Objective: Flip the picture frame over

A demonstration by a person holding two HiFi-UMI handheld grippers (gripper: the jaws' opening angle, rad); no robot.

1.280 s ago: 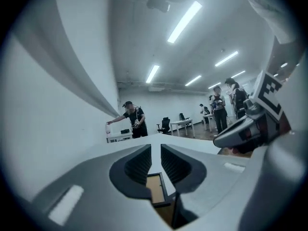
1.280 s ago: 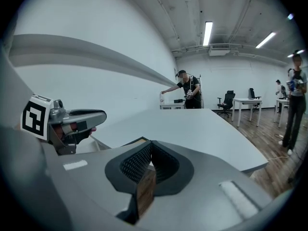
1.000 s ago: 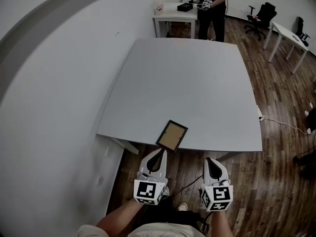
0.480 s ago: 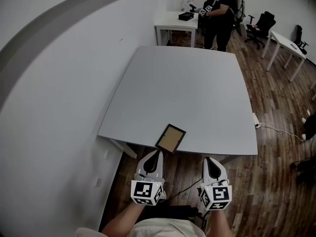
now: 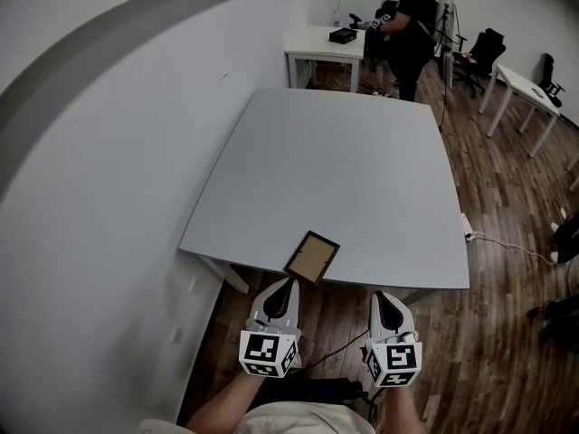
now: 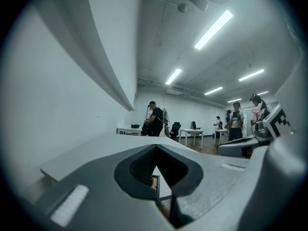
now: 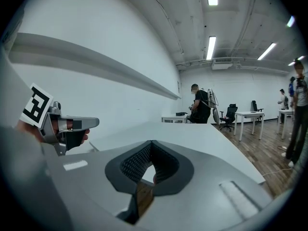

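Holding left tongs [image 5: 290, 284] and right tongs [image 5: 378, 297] clenched on nothing, just short of the pale grey tabletop [image 5: 344, 170]. Facing a small dark-rimmed rectangular picture frame with a tan panel [image 5: 313, 257], flat and skewed at the very near edge, perhaps overhanging by a corner. Could shove it off onto the wood floor [image 5: 498, 333] by prodding with closed tips. Cannot tell which face is up.

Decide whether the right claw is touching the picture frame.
Apart. The head view shows wood floor between the right claw and the picture frame, which lies at the table's near edge.
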